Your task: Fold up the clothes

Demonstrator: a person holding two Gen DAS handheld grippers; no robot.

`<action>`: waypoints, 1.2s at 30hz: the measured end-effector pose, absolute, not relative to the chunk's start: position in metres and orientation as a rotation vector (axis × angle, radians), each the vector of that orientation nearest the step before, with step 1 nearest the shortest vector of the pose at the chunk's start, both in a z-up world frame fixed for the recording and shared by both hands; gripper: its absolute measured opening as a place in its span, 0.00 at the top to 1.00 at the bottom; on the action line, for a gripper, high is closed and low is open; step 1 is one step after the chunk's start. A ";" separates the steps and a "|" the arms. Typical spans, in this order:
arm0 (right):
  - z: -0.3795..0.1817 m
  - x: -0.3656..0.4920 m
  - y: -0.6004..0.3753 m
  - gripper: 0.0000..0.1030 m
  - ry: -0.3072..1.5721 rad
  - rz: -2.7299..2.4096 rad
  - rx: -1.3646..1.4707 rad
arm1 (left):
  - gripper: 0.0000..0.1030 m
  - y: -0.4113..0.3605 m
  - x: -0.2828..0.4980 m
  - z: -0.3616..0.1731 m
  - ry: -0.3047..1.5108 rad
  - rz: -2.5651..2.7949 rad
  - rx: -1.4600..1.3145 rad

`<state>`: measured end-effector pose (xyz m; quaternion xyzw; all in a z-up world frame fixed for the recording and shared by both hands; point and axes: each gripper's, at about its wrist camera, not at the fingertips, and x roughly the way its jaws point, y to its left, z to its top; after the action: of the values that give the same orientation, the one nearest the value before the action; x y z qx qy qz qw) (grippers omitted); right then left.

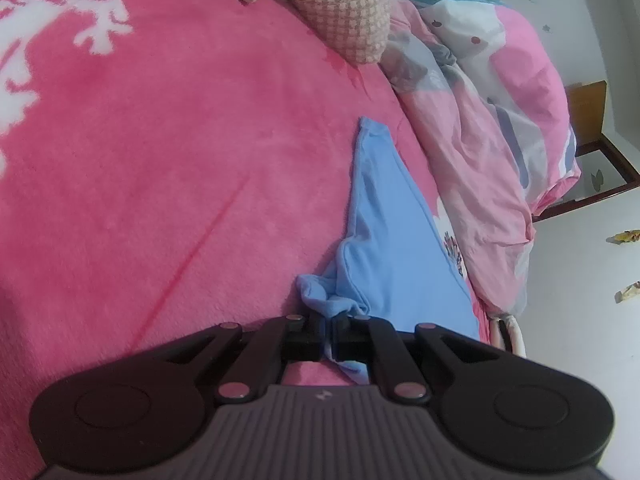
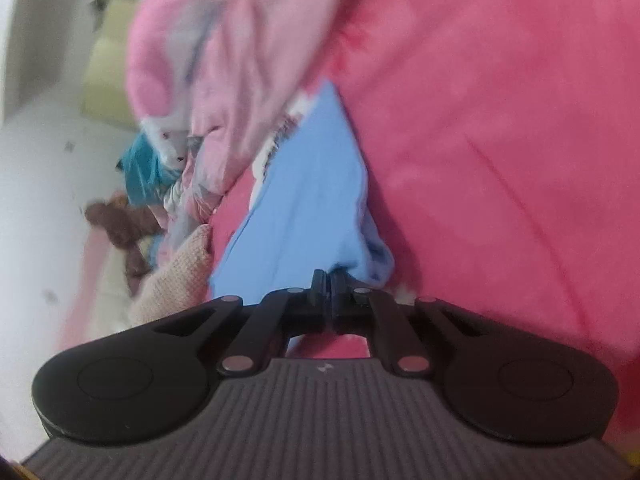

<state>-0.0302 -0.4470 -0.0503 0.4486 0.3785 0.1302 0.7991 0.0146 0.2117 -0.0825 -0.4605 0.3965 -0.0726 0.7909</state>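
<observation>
On the pink blanket the blue garment is spread; its bunched corner is pinched by the left gripper. The right gripper is closed at another edge, grip unclear. No writing is legible.

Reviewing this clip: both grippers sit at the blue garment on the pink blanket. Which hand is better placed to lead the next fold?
Probably left. The left gripper is shut on a bunched corner of the blue garment, cloth visibly between its fingers. The right gripper is shut at the garment's edge, but the blurred view shows no cloth in it.
</observation>
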 end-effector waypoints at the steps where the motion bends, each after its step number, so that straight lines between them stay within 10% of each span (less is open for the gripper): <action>1: -0.046 -0.034 -0.446 1.00 0.786 0.276 0.906 | 0.94 0.212 0.015 -0.083 0.854 -0.157 -0.992; 24: -0.087 -0.044 -0.458 0.73 0.863 0.196 1.333 | 0.94 0.218 0.016 -0.086 0.870 -0.191 -1.036; 32: -0.086 -0.025 -0.444 0.75 0.899 0.146 1.279 | 0.95 0.218 0.014 -0.088 0.856 -0.195 -1.033; 36: -0.077 -0.027 -0.434 0.97 0.843 0.100 1.150 | 0.98 0.214 0.008 -0.078 0.839 -0.174 -1.009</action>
<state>-0.0275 -0.4345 -0.0766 0.5273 0.3864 0.0460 0.7553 0.0083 0.2136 -0.0782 -0.4685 0.3894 -0.0808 0.7889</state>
